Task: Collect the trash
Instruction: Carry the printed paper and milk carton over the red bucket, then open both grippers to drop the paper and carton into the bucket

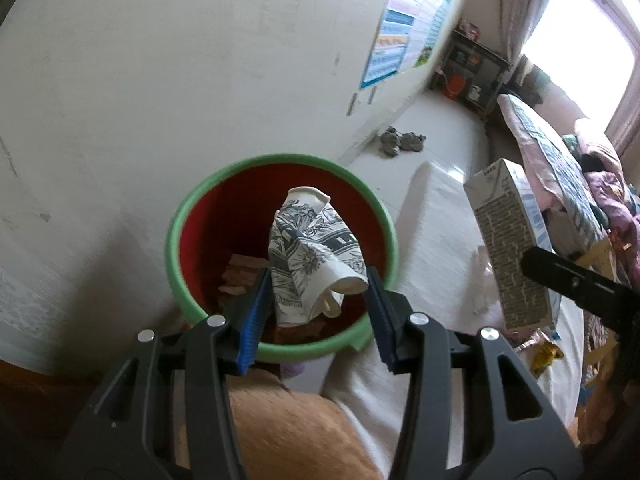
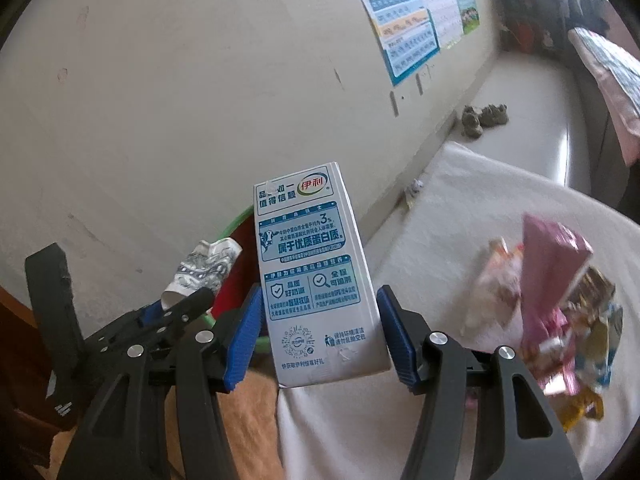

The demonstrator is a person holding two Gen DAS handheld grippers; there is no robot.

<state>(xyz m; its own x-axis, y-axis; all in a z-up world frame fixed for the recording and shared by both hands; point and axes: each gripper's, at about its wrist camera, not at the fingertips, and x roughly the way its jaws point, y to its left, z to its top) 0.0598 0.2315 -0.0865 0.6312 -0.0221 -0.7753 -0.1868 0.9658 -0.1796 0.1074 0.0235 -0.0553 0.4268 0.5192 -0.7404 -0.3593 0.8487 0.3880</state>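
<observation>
Cup (image 1: 316,256) between left jaws; carton (image 2: 316,276) between right

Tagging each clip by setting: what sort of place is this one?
Probably a lived-in bedroom at home: rumpled pink patterned bedding under a bright curtained window, colourful study charts taped to the white wall, and a dark cluttered shelf unit in the far corner.

left gripper (image 1: 318,300) clamped, right gripper (image 2: 320,330) clamped (both tilted downward)

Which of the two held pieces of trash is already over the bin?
The crumpled paper cup in the left gripper hangs over the bin; the right gripper's milk carton is beside it.
</observation>
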